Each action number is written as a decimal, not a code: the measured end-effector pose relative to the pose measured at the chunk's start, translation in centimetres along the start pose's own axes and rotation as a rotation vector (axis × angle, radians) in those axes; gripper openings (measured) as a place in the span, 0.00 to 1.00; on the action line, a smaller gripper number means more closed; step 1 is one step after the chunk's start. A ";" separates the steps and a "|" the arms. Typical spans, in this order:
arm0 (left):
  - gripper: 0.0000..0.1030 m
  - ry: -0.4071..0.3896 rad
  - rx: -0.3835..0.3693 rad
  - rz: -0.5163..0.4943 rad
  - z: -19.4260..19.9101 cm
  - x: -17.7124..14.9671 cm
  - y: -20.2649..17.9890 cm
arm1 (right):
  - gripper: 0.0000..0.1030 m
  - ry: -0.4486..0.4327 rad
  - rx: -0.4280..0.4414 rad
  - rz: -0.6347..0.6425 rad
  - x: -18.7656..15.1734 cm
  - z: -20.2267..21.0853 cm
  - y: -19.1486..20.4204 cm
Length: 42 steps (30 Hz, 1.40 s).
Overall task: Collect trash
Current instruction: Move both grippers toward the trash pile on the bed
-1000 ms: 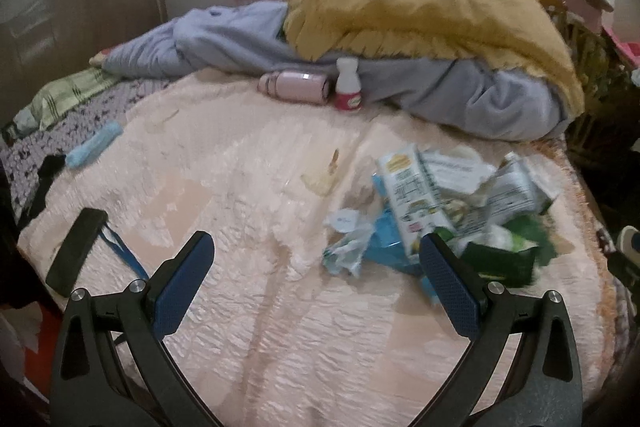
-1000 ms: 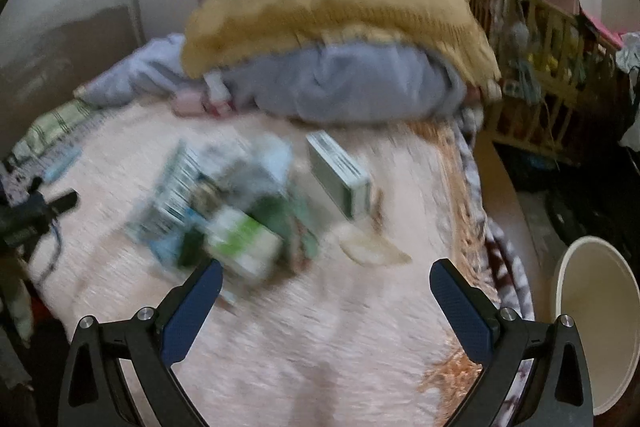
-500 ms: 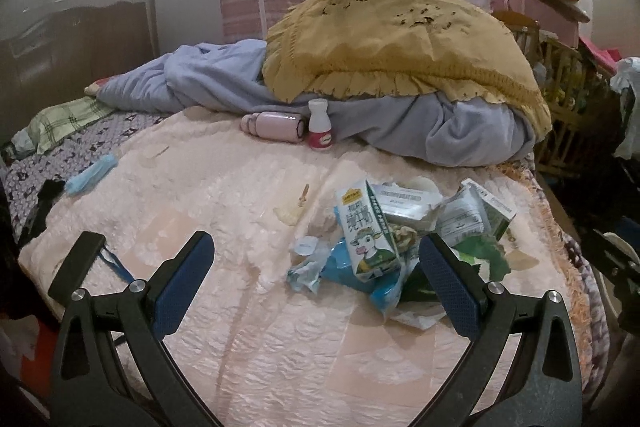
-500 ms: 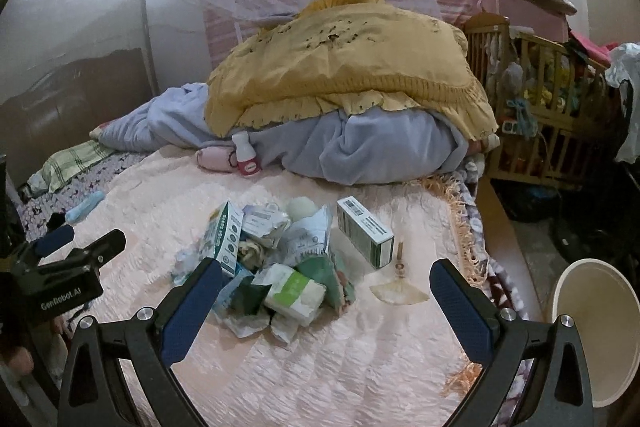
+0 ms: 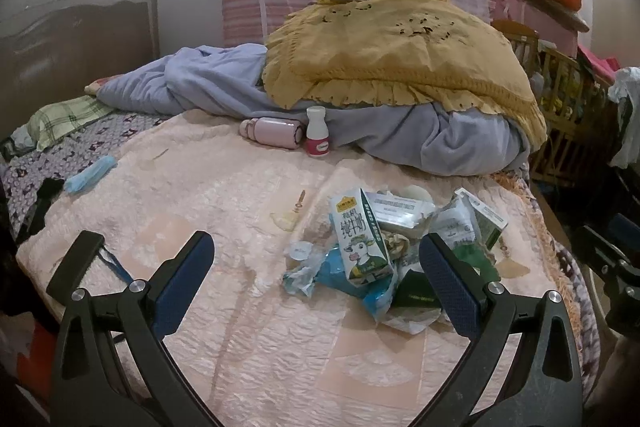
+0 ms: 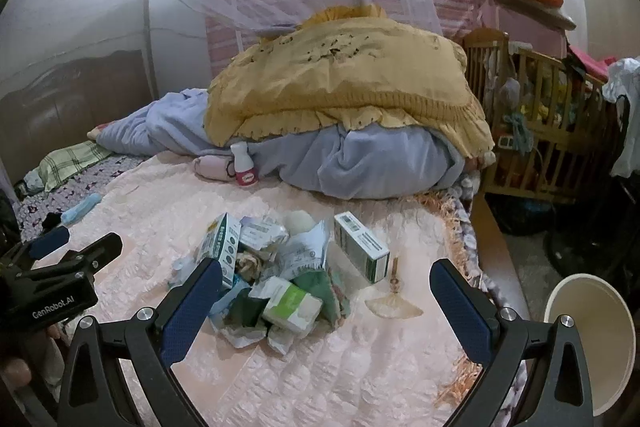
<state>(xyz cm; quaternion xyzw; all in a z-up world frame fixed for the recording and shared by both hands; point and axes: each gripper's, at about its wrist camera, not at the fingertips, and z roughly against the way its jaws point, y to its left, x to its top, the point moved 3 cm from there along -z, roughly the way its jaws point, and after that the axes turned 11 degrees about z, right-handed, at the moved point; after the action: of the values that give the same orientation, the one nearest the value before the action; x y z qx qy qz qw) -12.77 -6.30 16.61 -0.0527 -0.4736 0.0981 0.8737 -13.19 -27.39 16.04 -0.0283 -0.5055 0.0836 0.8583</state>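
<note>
A pile of trash (image 5: 384, 251) lies on the pink bedspread (image 5: 208, 195): a milk carton (image 5: 360, 239), crumpled wrappers, small boxes and blue plastic. It shows in the right wrist view too (image 6: 272, 283), with a green-and-white box (image 6: 362, 247) and a small fan-shaped wrapper (image 6: 394, 303) beside it. My left gripper (image 5: 316, 283) is open and empty, held above the bed just short of the pile. My right gripper (image 6: 326, 301) is open and empty, over the near side of the pile.
A white bucket (image 6: 596, 343) stands on the floor right of the bed. A pink flask (image 5: 272, 133) and a small white bottle (image 5: 317, 133) sit against a blue duvet (image 5: 440, 139) and yellow cover. A blue mask (image 5: 90, 175) lies left. A wooden cot (image 6: 540, 131) stands right.
Both grippers have pulled back and risen, so the pile now sits lower and smaller in view. The right wrist view was blurred by motion and is now steady. Nothing was picked up.
</note>
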 end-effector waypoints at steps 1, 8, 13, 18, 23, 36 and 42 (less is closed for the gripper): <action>0.99 -0.001 0.001 0.000 0.1 0.1 0.1 | 1.00 -0.001 0.003 0.000 0.1 0.0 0.1; 0.99 -0.022 0.002 0.000 0.9 0.5 0.4 | 1.00 -0.022 -0.001 0.023 0.3 0.4 0.5; 0.99 -0.032 0.002 0.000 1.0 0.5 0.4 | 1.00 -0.023 -0.002 0.029 0.4 0.2 0.6; 0.99 -0.023 0.004 0.006 1.1 0.6 0.5 | 1.00 -0.023 -0.014 0.048 0.5 0.0 0.8; 0.99 -0.027 0.020 0.006 1.3 1.1 1.4 | 1.00 -0.028 -0.012 0.077 0.7 -0.3 1.0; 0.99 -0.012 0.053 -0.012 0.3 0.1 3.6 | 1.00 -0.008 -0.006 0.089 1.4 -1.9 1.6; 0.99 0.000 0.046 0.002 -0.3 -0.2 3.9 | 1.00 0.015 -0.006 0.078 1.2 -2.6 1.2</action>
<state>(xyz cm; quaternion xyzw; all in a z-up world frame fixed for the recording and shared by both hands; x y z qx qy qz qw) -13.09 -2.57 15.61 -0.0331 -0.4711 0.1100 0.8745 -10.51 -25.86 15.65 -0.0512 -0.4978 0.1151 0.8581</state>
